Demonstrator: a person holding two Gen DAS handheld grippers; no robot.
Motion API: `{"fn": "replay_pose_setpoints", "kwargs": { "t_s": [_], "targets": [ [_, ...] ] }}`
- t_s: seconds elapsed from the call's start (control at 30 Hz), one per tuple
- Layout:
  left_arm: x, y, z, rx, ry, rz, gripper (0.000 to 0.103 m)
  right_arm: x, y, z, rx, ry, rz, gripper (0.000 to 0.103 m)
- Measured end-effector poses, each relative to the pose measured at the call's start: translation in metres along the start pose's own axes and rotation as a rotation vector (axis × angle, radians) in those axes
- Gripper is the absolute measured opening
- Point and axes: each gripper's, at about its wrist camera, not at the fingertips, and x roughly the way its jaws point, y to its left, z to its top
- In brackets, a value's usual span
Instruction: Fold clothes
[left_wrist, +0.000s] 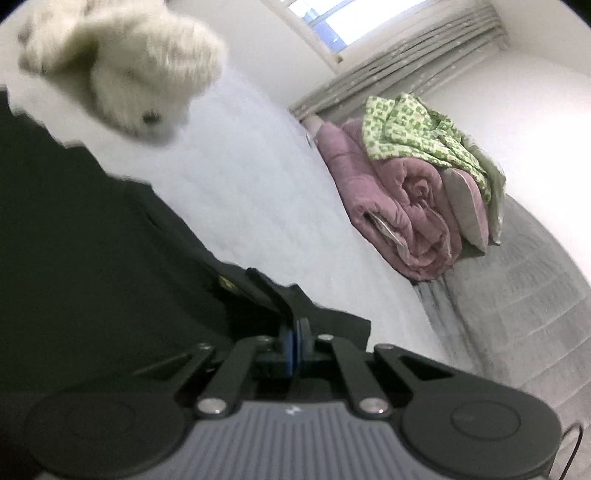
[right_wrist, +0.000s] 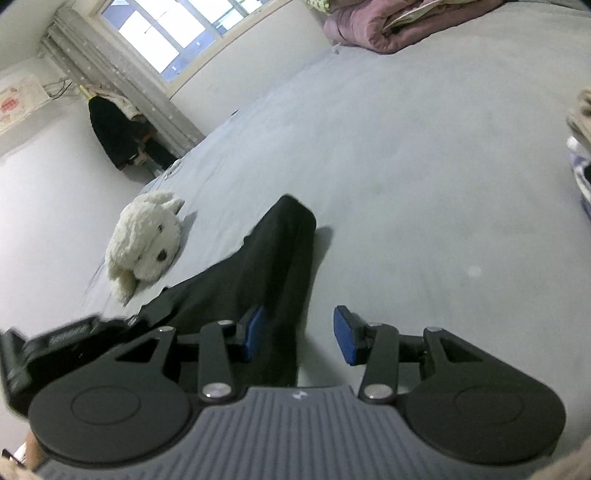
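A black garment (left_wrist: 92, 240) lies spread on the pale bed sheet (left_wrist: 240, 184) and fills the left of the left wrist view. My left gripper (left_wrist: 295, 332) has its blue pads pressed together, and a fold of the black cloth stands up from between them. In the right wrist view the same garment (right_wrist: 269, 266) runs as a long dark strip from the lower left toward the middle of the bed. My right gripper (right_wrist: 300, 336) hangs open just above it. Its left pad (right_wrist: 255, 332) is over the cloth's edge and its right pad (right_wrist: 345, 339) over bare sheet.
A white plush dog (right_wrist: 147, 236) lies on the sheet beside the garment, also blurred at the top left as the plush dog (left_wrist: 122, 62). A rolled pink quilt (left_wrist: 399, 206) with a green patterned cloth (left_wrist: 413, 133) sits at the far side. Curtains and a window stand behind.
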Motion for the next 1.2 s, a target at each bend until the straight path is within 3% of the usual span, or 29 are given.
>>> {"fn": "replay_pose_setpoints", "kwargs": {
  "t_s": [0.1,0.27,0.53,0.57,0.6,0.63,0.77,0.83,0.93,1.03,1.1,1.2],
  "targets": [
    [-0.012,0.001,0.000,0.065,-0.043,0.044,0.002,0.009,0.002,0.006,-0.010,-0.006,-0.018,0.046],
    [-0.018,0.011,0.001,0.068,-0.057,0.100,0.002,0.023,0.005,0.016,-0.019,-0.015,-0.038,0.046],
    [-0.010,0.020,0.000,0.061,-0.021,0.141,0.002,0.048,0.013,0.029,0.016,-0.031,-0.023,0.043],
    [-0.010,0.021,0.000,0.058,-0.022,0.139,0.002,0.052,0.014,0.031,0.026,-0.033,-0.016,0.032],
    [-0.011,0.022,-0.001,0.056,-0.026,0.137,0.002,0.055,0.017,0.033,0.020,-0.035,-0.015,0.006],
    [-0.012,0.021,-0.001,0.058,-0.035,0.137,0.002,0.057,0.020,0.034,-0.002,-0.041,-0.025,0.002],
    [-0.016,0.020,-0.003,0.077,-0.080,0.144,0.002,0.063,0.030,0.040,-0.072,-0.086,-0.060,0.002],
    [-0.012,0.024,-0.004,0.073,-0.055,0.160,0.002,0.072,0.031,0.040,-0.088,-0.072,-0.103,0.002],
    [-0.012,0.029,-0.004,0.039,-0.036,0.151,0.006,0.079,0.030,0.037,-0.113,-0.037,-0.141,0.004],
    [-0.018,0.030,-0.001,0.014,-0.001,0.133,0.017,0.073,0.027,0.035,-0.073,-0.022,-0.127,0.023],
    [-0.025,0.028,-0.002,0.006,0.016,0.116,0.033,0.062,0.026,0.033,-0.047,-0.020,-0.106,0.049],
    [-0.034,0.022,-0.008,-0.005,0.072,0.094,0.043,0.042,0.026,0.025,-0.045,-0.012,-0.083,0.049]
  ]
}}
